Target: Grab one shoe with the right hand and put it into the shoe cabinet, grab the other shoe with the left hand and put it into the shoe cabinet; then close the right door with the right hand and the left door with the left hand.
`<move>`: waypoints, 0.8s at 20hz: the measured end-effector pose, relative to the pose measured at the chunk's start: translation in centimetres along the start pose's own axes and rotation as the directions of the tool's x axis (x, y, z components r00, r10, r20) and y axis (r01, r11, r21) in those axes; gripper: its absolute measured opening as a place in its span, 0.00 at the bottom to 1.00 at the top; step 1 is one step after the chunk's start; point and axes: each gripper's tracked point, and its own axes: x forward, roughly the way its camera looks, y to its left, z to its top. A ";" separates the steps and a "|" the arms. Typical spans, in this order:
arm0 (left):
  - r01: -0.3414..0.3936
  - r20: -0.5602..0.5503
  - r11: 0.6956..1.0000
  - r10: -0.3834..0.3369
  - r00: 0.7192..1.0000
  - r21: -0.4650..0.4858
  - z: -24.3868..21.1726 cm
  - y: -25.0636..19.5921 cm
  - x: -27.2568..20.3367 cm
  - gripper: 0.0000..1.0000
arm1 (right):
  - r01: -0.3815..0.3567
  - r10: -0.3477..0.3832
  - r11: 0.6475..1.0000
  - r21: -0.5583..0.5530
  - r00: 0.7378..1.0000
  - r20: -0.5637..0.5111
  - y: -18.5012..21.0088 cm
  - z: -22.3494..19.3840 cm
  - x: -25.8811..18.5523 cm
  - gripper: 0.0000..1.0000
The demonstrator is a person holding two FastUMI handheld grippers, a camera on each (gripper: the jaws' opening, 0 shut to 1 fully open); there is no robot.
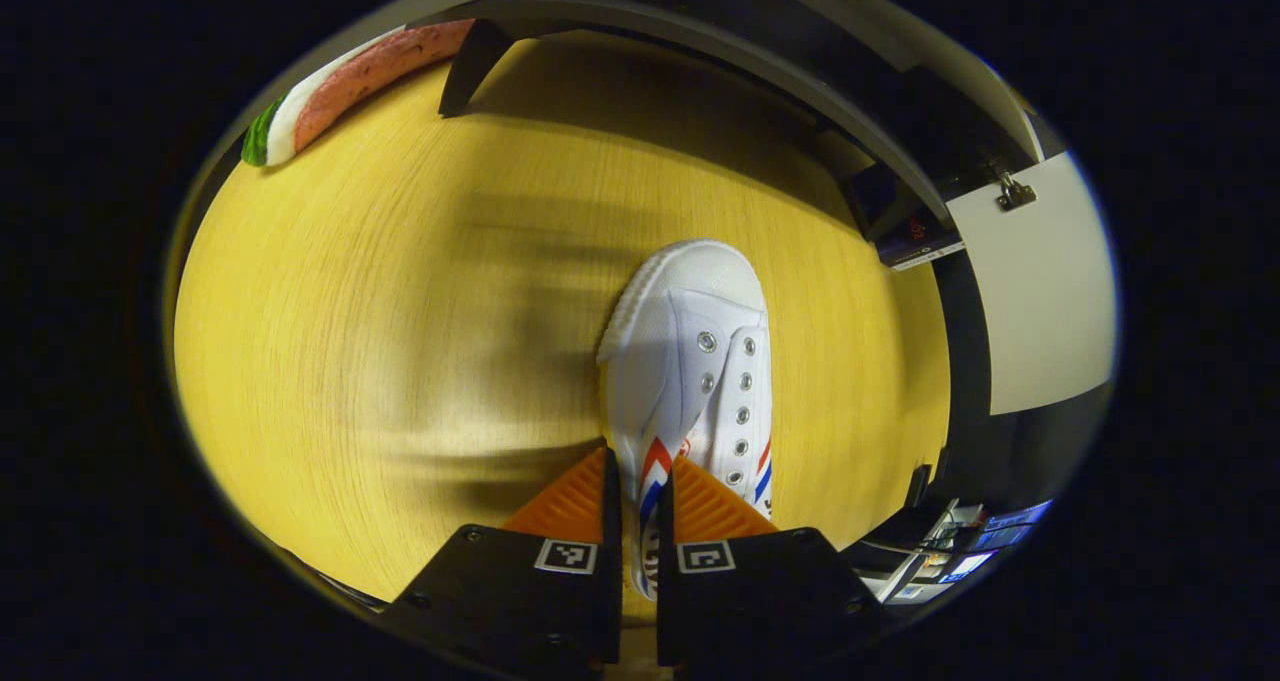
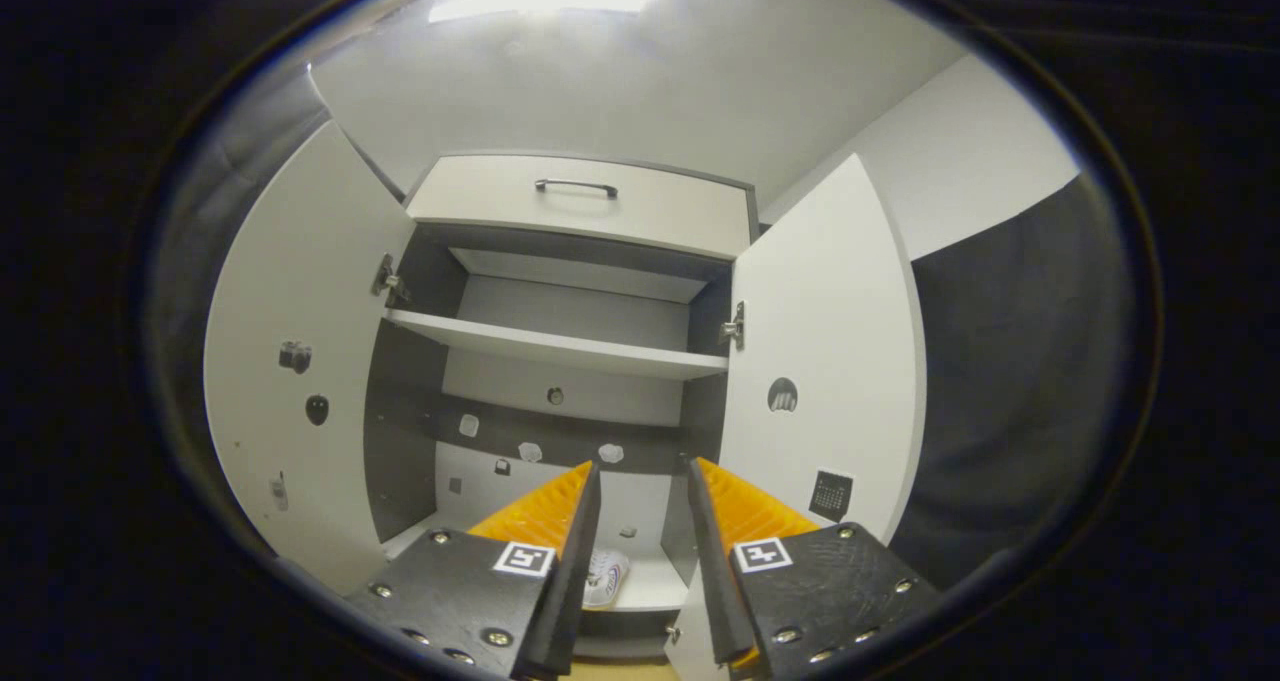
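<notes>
Left gripper pinches the white shoe at lower centre; right gripper gapes before the shoe cabinet.

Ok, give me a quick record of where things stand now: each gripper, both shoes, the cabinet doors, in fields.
left gripper: jaws closed on the side wall of the white shoe
held shoe: toe pointing away, over the yellow wooden floor
right gripper: jaws apart, holding nothing, facing the shoe cabinet
other shoe: on the cabinet's bottom shelf
left door: open
right door: open
drawer: shut, above the open compartment
steps left: place second shoe, close both doors
</notes>
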 end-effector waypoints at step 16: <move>0.190 0.363 0.965 -0.245 0.899 0.179 19.5 -2.9 -21.2 0.15 | 0.070 -0.070 0.998 -0.003 0.997 0.009 -2.0 -0.1 -0.8 0.51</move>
